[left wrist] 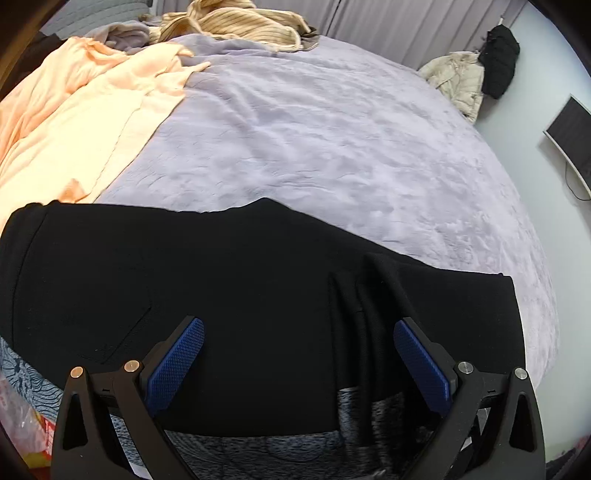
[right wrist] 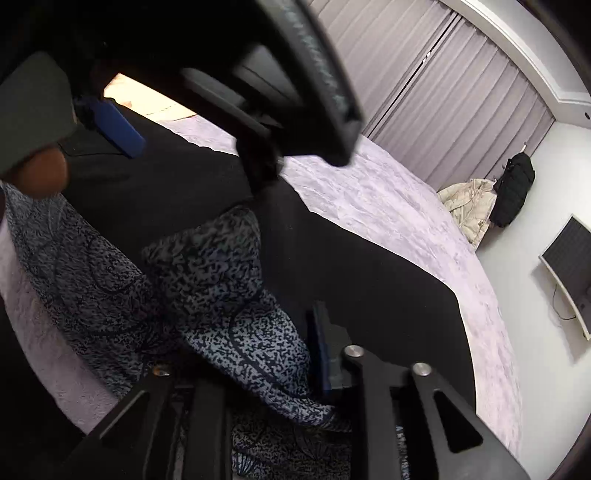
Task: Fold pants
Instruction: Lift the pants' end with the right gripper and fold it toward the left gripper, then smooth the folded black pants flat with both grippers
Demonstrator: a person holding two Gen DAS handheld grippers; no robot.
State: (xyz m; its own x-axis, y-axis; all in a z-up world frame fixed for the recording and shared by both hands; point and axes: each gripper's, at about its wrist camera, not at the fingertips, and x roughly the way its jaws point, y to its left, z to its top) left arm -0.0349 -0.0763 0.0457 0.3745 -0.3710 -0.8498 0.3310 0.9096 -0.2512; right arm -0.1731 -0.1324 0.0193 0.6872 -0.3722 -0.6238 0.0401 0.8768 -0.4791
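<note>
Directly ahead of the left gripper [left wrist: 299, 343] lie the black pants [left wrist: 221, 266], spread flat across the near part of the lavender bedspread [left wrist: 332, 140]. Their far edge runs roughly level beyond the fingertips, with a small peak near the middle, and their right end stops in a fairly straight edge just past the right finger. A bunch of upright folds [left wrist: 365, 295] rises beside that right finger's blue pad [left wrist: 421, 362]. The left gripper stands wide open above the cloth, with the pants beneath the gap and neither pad pressing on them.

Nearer than the pants, under both grippers, a blue-and-black patterned fabric [right wrist: 229, 295] shows along the near side.

In the right wrist view, the right gripper [right wrist: 258, 350] sits over that patterned fabric at the pants' near edge. Only one of its blue pads [right wrist: 325, 350] shows clearly; its jaws stand partly apart, and I cannot tell whether anything is held between them.

Beyond the pants the bedspread is bare far ahead and to the right. Far to the left lies a peach garment [left wrist: 85, 122], and past it a tan ribbed knit [left wrist: 240, 22] at the far edge. Well off to the right are a cream jacket [left wrist: 458, 81], a black bag [left wrist: 500, 59] on the wall and a monitor [left wrist: 570, 136]; grey curtains [right wrist: 424, 85] close the far side.
</note>
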